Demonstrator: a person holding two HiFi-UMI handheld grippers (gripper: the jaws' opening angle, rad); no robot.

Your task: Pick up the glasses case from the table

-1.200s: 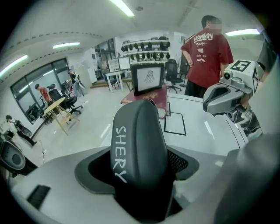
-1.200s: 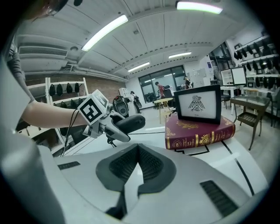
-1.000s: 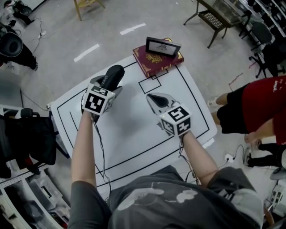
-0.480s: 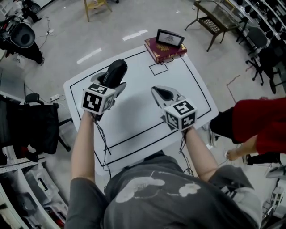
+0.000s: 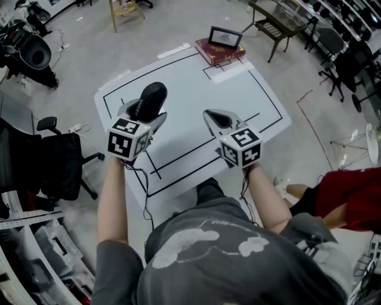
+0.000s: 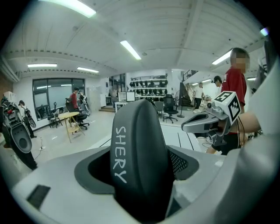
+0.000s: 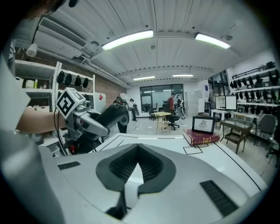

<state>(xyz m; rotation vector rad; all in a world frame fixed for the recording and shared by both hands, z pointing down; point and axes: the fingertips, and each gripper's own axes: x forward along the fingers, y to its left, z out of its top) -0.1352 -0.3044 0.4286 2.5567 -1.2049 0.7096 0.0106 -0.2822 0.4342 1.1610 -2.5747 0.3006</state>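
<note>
The black glasses case (image 5: 151,97) sits upright between the jaws of my left gripper (image 5: 144,111), which is shut on it and holds it up off the white table (image 5: 196,77). In the left gripper view the case (image 6: 140,148) fills the middle, with white lettering on its side. My right gripper (image 5: 214,117) hovers to the right at about the same height, its jaws together with nothing between them. From the right gripper view (image 7: 138,148) I see the left gripper with the case (image 7: 111,116) at the left.
A red book (image 5: 219,52) with a small framed picture (image 5: 225,37) lies at the table's far end. A black office chair (image 5: 53,161) stands left of the table. A person in red (image 5: 351,199) is at the lower right. A wooden stool (image 5: 124,8) and a bench (image 5: 275,24) stand farther off.
Both grippers have drawn back toward the table's near edge and risen a little, with the case still in the left one. The book now lies farther away.
</note>
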